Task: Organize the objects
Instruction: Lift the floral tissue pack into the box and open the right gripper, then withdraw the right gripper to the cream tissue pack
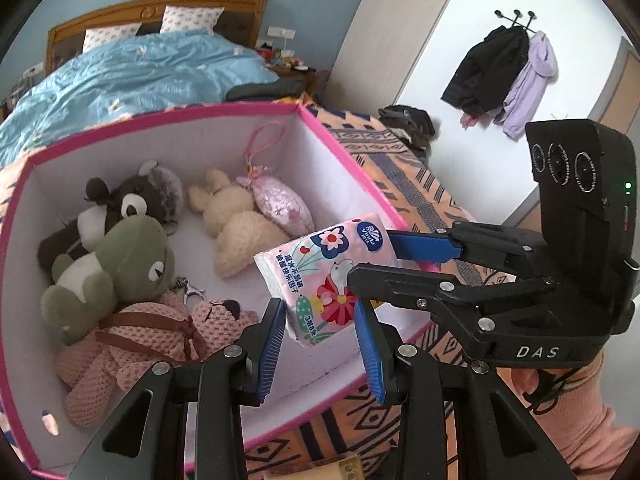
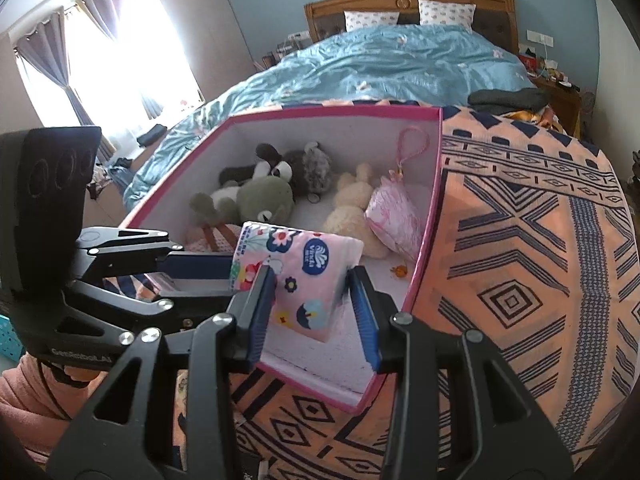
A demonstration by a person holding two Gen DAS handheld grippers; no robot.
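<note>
Blue-padded fingers of the left gripper (image 1: 320, 344) fill the bottom of the left wrist view, jaws apart on either side of the lower end of one pink tissue pack (image 1: 324, 284); whether the pads touch it I cannot tell. From the right, the right gripper (image 1: 372, 260) reaches in level, its jaws clamped on the pack's upper end, holding it tilted above the near right corner of the pink-edged box (image 1: 344, 152). A hand in a pink sleeve (image 1: 560, 400) grips that tool from below.

Inside the box, from left to right, lie five soft things: a green frog (image 1: 116, 264) resting on a dark brown plush (image 1: 136, 200), a pink knitted bear (image 1: 160, 340) in front of them, a cream bunny (image 1: 236, 224), and a shiny pink pouch (image 1: 280, 204) with a loop cord. One box stands on the patterned orange blanket (image 2: 520, 260).
</note>
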